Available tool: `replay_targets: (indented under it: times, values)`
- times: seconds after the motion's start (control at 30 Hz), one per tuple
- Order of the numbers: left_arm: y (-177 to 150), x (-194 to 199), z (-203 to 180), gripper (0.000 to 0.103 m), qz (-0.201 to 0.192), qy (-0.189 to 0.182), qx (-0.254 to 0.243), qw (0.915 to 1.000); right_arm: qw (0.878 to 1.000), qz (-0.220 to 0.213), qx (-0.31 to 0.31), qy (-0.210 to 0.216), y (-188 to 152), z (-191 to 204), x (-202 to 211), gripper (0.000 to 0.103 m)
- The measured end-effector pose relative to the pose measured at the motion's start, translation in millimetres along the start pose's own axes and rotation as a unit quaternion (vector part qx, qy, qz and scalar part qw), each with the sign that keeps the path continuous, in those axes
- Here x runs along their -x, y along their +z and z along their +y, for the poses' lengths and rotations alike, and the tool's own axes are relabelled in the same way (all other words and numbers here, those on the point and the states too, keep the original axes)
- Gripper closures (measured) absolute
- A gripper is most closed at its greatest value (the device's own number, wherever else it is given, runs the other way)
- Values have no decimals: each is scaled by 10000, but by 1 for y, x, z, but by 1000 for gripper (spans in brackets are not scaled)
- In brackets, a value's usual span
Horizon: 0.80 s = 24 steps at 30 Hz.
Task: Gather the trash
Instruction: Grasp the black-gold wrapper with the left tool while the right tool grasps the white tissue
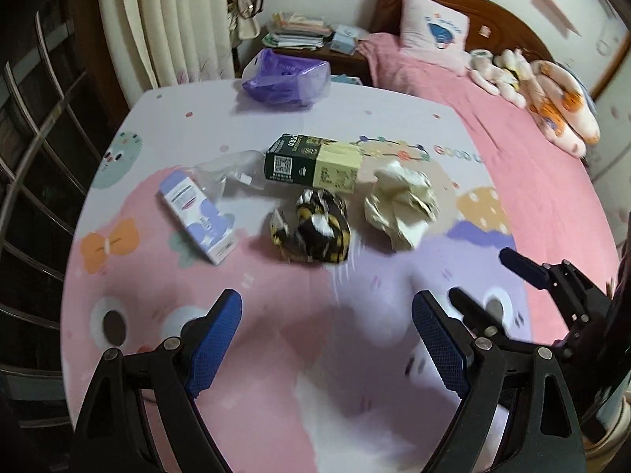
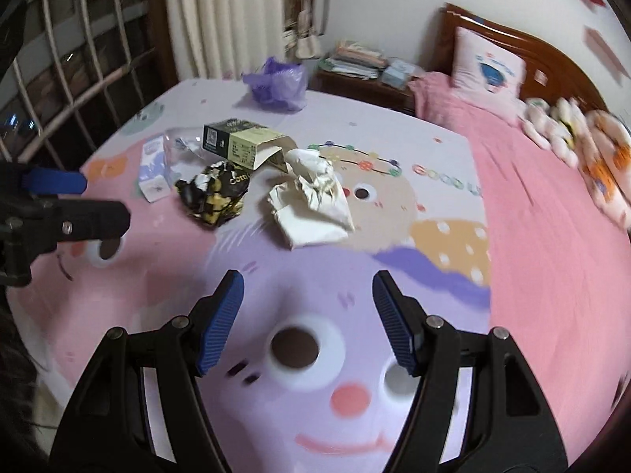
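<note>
Nothing is collected yet: both tongs, left (image 1: 327,339) and right (image 2: 307,315), hang released over the bench (image 2: 434,276), short of the trash (image 1: 311,232) mid-bench, so next comes reaching in, with the purple bag (image 1: 286,79) at the far edge.

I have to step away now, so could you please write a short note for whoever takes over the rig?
Left tool: open, empty, above the mat.
Right tool: open, empty.
Trash clustered mid-mat: crumpled white paper, black-yellow wrapper, green carton, clear plastic, white-purple box.
Purple bag lies at the far edge.
Done: nothing appears collected.
Left: everything.
</note>
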<state>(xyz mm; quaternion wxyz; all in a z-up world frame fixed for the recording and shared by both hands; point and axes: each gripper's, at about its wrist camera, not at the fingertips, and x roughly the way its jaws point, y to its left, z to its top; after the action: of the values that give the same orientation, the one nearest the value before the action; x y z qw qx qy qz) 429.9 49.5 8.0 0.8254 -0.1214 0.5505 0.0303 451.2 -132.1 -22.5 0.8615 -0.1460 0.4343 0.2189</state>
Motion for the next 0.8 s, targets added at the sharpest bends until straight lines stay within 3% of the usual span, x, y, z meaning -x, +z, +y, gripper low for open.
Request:
replay_targets:
  times: [0.03,0.33,0.67,0.8]
  values:
    - [5,-9,1,13,27,19,67,10000,9999,5,150,-13,5,0,-12,30]
    - [37,-61,15,13,186,155,436,9988,9956,-170,900,-219,29,10,-85,28]
    - [46,-100,31,13,444,83,824,9956,9960,-122,873,-124,47,5,-129,29]
    - [47,-114,28,16,533,102,865,9948,9978,-111,639,101,49,-4,-136,35]
